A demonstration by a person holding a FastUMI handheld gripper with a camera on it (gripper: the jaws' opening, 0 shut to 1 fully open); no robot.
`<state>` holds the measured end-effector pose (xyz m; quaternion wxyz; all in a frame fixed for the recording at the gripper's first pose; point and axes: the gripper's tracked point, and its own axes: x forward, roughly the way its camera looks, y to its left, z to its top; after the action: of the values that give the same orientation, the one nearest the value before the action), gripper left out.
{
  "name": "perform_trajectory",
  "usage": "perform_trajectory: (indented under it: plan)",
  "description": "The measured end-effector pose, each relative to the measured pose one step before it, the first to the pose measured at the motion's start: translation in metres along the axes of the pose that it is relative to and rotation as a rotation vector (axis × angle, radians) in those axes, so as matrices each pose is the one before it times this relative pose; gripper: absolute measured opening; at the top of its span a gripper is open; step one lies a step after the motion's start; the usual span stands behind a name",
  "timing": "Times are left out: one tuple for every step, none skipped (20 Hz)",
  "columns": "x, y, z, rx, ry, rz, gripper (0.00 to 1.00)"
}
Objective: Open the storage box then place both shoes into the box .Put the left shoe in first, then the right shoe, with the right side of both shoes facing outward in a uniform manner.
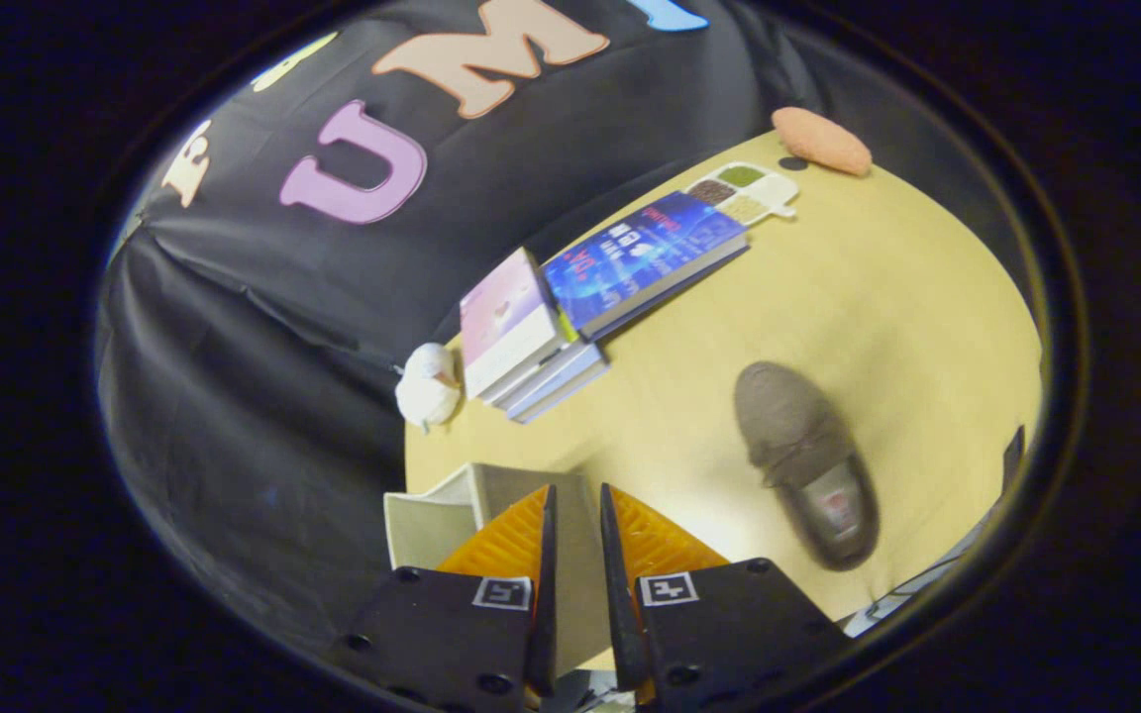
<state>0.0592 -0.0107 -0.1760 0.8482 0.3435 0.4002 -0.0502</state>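
My gripper [575, 495] has its fingers close together, and a grey flat panel [570, 535] of the storage box runs through the narrow gap between them; it looks pinched. The storage box [427, 525], pale with a whitish wall, sits just ahead of the fingers at the table's near corner. One grey-brown shoe [803, 460] lies on the yellow table [887, 297] to the right of the fingers, toe pointing away and opening nearer to me. The whole scene appears strongly tilted.
Beyond the box lie stacked books [521, 337] and a blue book [645, 257]. A white duck figure [428, 386] sits at the table's edge. Farther off are a compartment tray [744, 190] and an orange sponge-like object [821, 141]. A dark object [1011, 451] stands right of the shoe.
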Motion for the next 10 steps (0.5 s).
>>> perform_trajectory:
  plan:
    - [-0.00098,-0.01549,0.00369,0.00670,-0.00240,-0.01901,0.26]
    - [-0.00151,-0.01493,0.00227,0.00410,-0.00089,-0.01953,0.26]
    - [0.00002,-0.01514,0.00207,-0.00164,0.00031,-0.02161,0.26]
    - [0.00138,-0.01607,0.00050,-0.00443,0.00005,-0.02221,0.26]
    - [0.00179,-0.01484,-0.00030,-0.00647,0.00321,-0.02423,0.26]
    - [0.00163,-0.01420,-0.00184,-0.00213,0.00674,-0.02306,0.26]
    - [0.00176,-0.01277,-0.00258,0.00070,0.00824,-0.02122,0.26]
    - [0.00265,-0.01357,-0.00288,0.00098,0.00749,-0.02403,0.26]
    - [0.00285,-0.01090,-0.00227,-0.00223,0.00558,-0.02006,0.26]
    - [0.00367,-0.01206,-0.00267,-0.00615,0.00205,-0.02479,0.26]
